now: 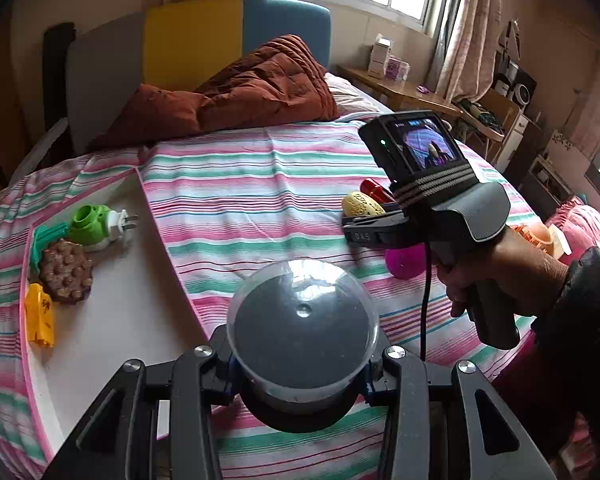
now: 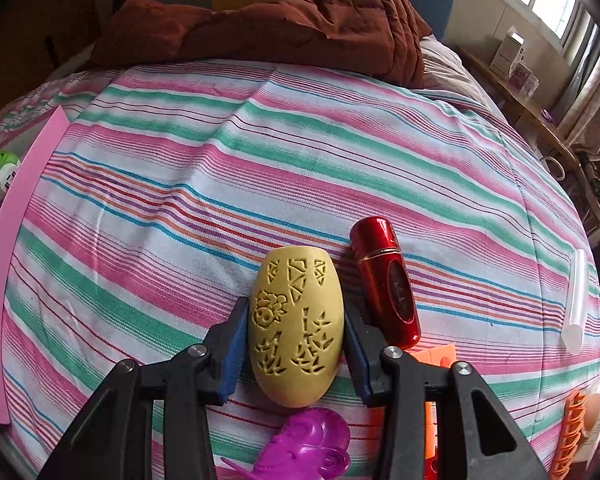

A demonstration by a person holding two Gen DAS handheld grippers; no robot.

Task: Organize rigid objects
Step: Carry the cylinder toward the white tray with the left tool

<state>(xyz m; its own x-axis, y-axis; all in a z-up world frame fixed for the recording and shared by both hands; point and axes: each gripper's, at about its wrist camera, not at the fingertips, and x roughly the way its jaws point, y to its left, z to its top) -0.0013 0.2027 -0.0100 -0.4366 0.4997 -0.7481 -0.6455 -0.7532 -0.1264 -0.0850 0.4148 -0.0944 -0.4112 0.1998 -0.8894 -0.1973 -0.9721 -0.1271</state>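
While three items are already placed in the tray (image 1: 140, 280), a domed container (image 1: 300, 320) is clamped by the left gripper (image 1: 300, 372) and a yellow egg (image 2: 296, 328) by the right gripper (image 2: 296, 356).

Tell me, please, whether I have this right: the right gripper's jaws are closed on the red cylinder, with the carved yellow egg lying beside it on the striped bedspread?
Not quite: the two are swapped. The right wrist view shows the right gripper with its jaws closed on the carved yellow egg, while the red cylinder lies beside it on the striped bedspread.
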